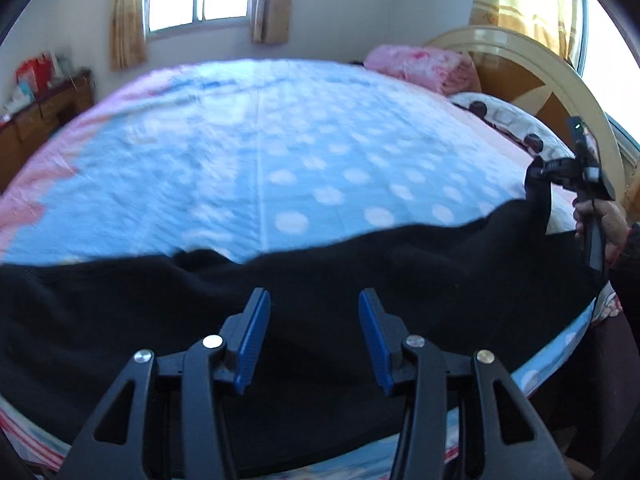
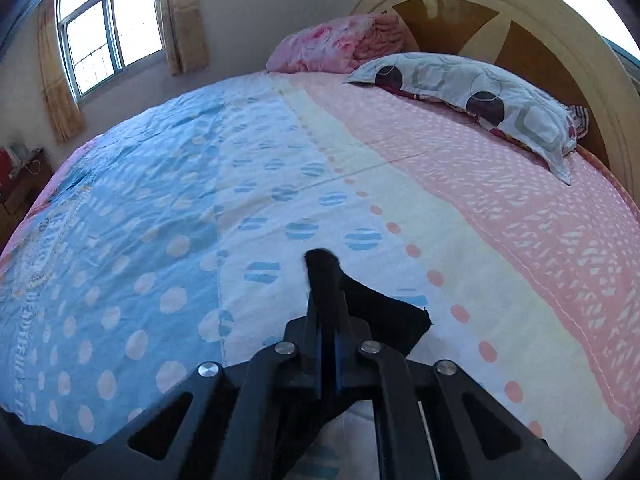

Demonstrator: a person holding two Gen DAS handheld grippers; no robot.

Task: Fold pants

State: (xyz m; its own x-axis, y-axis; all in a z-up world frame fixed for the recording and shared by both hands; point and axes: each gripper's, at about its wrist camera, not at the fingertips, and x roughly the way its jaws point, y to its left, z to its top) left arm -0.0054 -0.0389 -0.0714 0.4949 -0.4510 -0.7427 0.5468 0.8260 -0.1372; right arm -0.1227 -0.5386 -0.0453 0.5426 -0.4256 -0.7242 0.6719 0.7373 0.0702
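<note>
Holding one end of the black pants [image 1: 320,280] pinched tight in my right tongs [image 2: 326,280], I lift that corner off the bed [image 2: 400,208] so the cloth hangs free and can be carried over for a fold. In the right view the jaws are closed together with a tuft of dark fabric poking out at 12 o'clock and a flap trailing toward 4 o'clock. My left tongs [image 1: 314,332] hang wide open above the middle of the pants with nothing between the blue pads [image 1: 256,332], I judge to take a second grip. From the left view the pants stretch along the near edge of the bed from 9 o'clock to 3 o'clock, rising at 3 o'clock to where my right hand [image 1: 600,224] holds them. The pillow [image 2: 480,96] and pink blanket [image 2: 340,40] sit well apart near the headboard.
</note>
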